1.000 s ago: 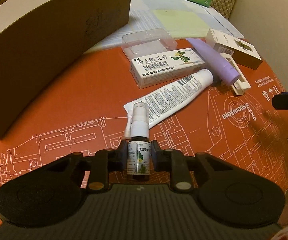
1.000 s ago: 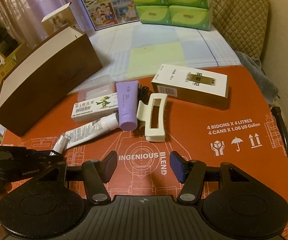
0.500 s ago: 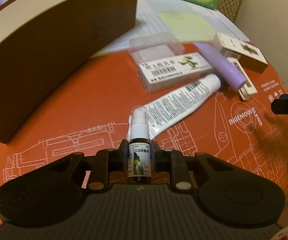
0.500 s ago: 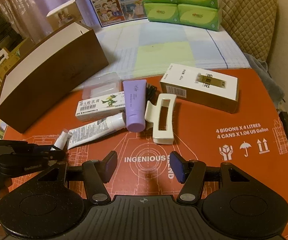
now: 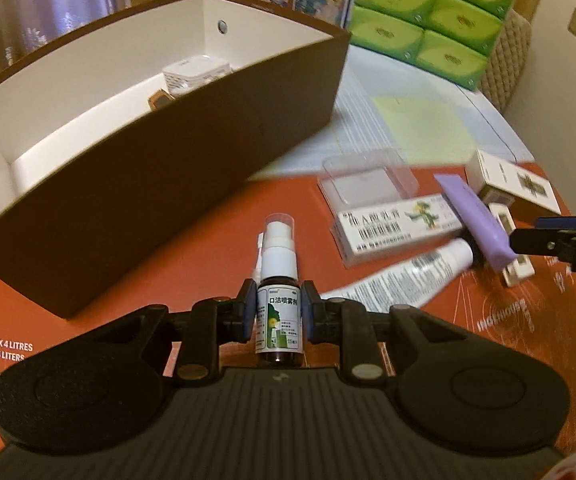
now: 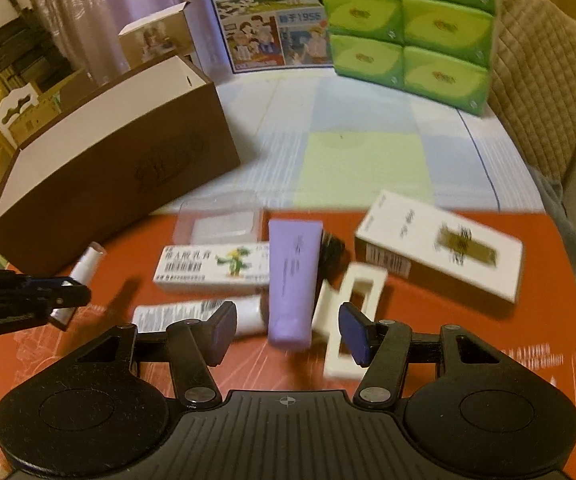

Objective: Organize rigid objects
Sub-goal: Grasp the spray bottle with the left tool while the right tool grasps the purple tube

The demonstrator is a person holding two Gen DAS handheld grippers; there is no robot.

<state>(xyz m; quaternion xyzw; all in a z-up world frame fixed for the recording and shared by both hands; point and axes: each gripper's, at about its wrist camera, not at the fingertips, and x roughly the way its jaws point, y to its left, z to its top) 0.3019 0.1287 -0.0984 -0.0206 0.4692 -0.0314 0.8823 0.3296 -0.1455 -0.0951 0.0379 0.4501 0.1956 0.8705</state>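
Small brown glass spray bottle with white pump top [image 5: 279,312]: clamped upright in left hand-held gripper [image 5: 278,314], above orange printed mat [image 5: 192,240], near brown open cardboard box [image 5: 160,184]. Right hand-held gripper [image 6: 286,330]: unclenched, over lilac plastic tube [image 6: 291,280].

Small brown spray bottle [image 5: 279,322], white pump under clear cap, green-white label, upright, clamped in the left tool [image 5: 278,312]. Purple tube [image 6: 292,280] lies flat on the orange mat [image 6: 447,320] between the white-green carton [image 6: 216,269] and the cream hair claw [image 6: 349,320]. Brown box [image 5: 160,168] open, white inside, to the left.

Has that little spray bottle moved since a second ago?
Yes. The spray bottle, pinched in the left claw, has risen: the brown box now shows its inside.
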